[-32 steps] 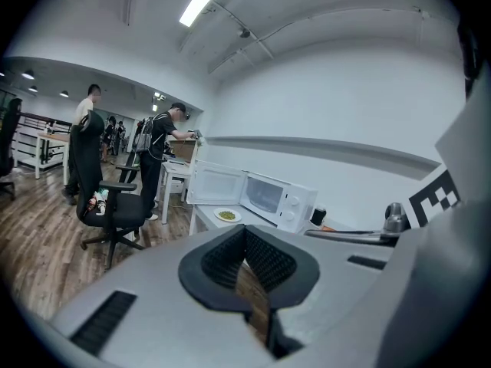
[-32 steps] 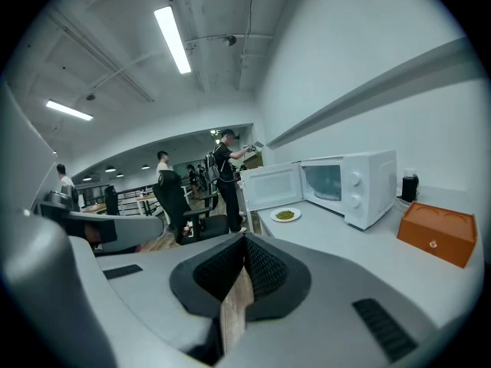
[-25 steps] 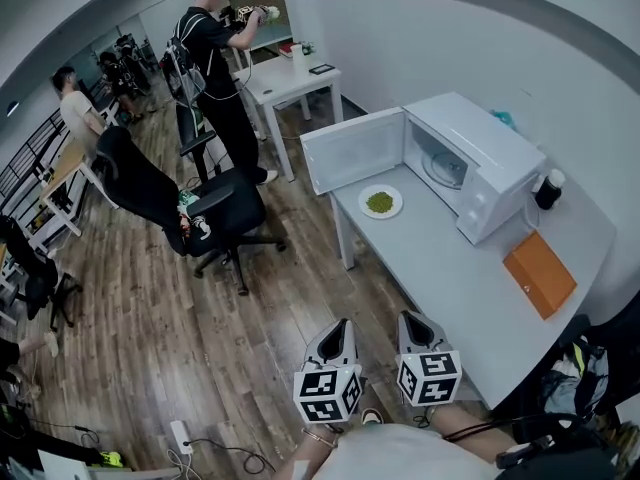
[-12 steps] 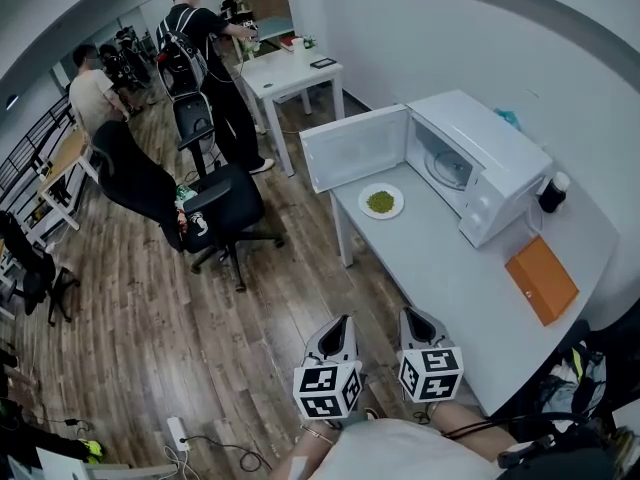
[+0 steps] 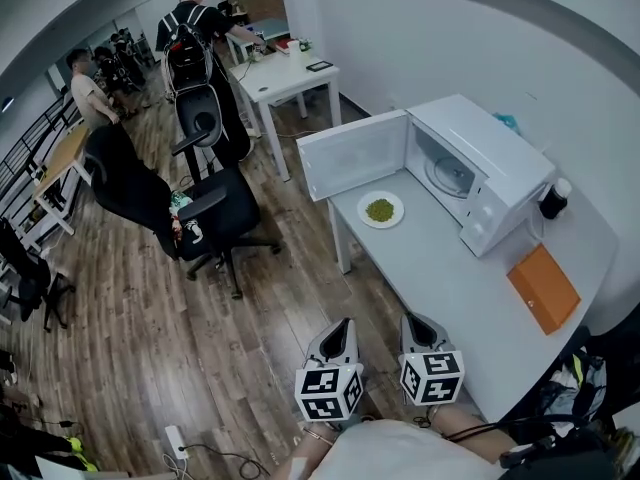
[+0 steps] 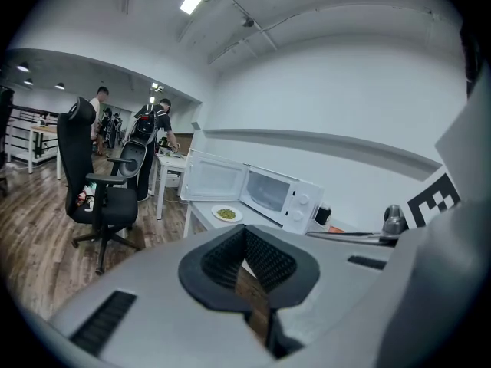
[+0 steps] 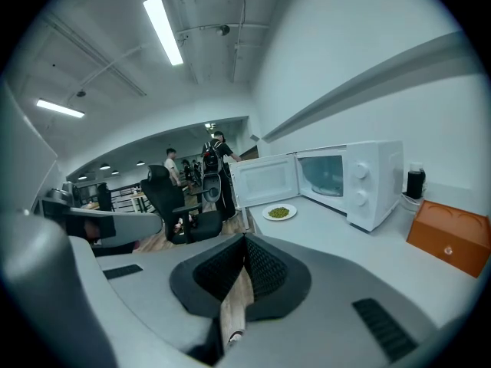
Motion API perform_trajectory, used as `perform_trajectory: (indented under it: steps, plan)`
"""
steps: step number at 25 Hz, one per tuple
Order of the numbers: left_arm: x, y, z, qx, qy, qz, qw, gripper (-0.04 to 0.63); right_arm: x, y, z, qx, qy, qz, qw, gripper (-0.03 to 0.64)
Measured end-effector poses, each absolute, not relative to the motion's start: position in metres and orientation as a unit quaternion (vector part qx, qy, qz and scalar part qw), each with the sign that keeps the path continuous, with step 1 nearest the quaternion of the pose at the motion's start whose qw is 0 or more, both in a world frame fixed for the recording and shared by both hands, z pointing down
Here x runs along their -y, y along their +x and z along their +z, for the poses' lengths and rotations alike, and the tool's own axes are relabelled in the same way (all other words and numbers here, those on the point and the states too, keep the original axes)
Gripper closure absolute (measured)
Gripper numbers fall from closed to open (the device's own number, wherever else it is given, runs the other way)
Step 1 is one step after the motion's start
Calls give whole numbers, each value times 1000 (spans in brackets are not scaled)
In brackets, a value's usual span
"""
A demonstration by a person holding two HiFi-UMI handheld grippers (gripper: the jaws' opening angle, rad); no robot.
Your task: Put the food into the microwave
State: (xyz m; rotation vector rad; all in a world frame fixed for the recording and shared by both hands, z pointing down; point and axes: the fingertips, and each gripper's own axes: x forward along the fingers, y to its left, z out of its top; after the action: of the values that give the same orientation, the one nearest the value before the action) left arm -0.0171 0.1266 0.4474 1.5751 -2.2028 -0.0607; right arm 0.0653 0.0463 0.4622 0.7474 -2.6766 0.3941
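The white surface (image 5: 470, 298) carries the microwave (image 5: 490, 168), its door wide open, ready for loading. The plate of green food (image 5: 380, 210) sits just before that opening. My left gripper (image 5: 338, 326) and right gripper (image 5: 416, 322) hang well short, jaws closed, holding nothing.

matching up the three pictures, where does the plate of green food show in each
Head view: plate right of centre, upper half, on the table before the microwave.
Left gripper view: small, just left of centre, above the jaws.
Right gripper view: just right of centre, above the jaws.
Shared landmark: the open microwave door beside the plate.
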Motion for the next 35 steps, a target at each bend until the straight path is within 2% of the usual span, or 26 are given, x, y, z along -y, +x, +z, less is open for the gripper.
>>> perform_trajectory:
  steps: [16, 35]
  plan:
    - [-37, -119, 443, 775, 597, -13, 206, 592, 33, -23, 461, 930, 302, 143, 155, 600]
    - [43, -188, 448, 739, 636, 4, 222, 592, 105, -88, 461, 909, 351, 156, 163, 600]
